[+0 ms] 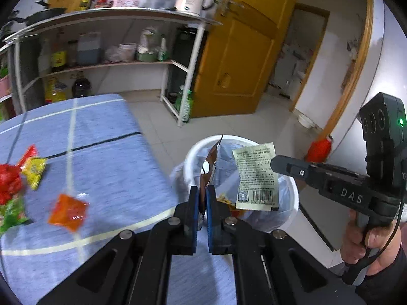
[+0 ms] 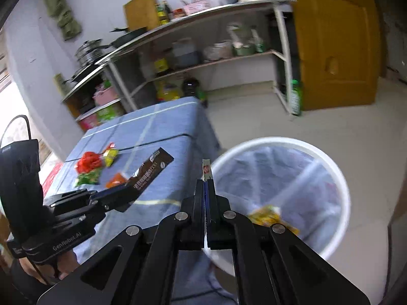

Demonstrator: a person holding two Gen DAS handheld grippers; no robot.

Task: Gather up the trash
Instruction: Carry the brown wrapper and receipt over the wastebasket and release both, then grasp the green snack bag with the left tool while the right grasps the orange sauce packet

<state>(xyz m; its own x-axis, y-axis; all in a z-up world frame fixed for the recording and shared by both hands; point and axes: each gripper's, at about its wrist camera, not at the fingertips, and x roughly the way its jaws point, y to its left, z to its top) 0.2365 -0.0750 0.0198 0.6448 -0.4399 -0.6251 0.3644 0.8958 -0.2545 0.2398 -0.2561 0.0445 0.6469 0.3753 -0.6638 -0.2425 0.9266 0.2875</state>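
we pinch the brown wrapper (image 1: pixel 209 167) in the left tool (image 1: pixel 202 198) and the pale sachet (image 1: pixel 255 175) in the right tool (image 2: pixel 205 193); both look light, limp, best gripped at an edge.

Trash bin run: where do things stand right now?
Left gripper shut on brown wrapper. Right gripper shut on pale packet. White bin just ahead.

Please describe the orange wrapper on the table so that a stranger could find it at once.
Start at the blue table beside the white bin. Loose wrappers lie on its cloth; the orange wrapper lies alone, nearest the bin. The red, yellow and green ones are bunched together farther away.
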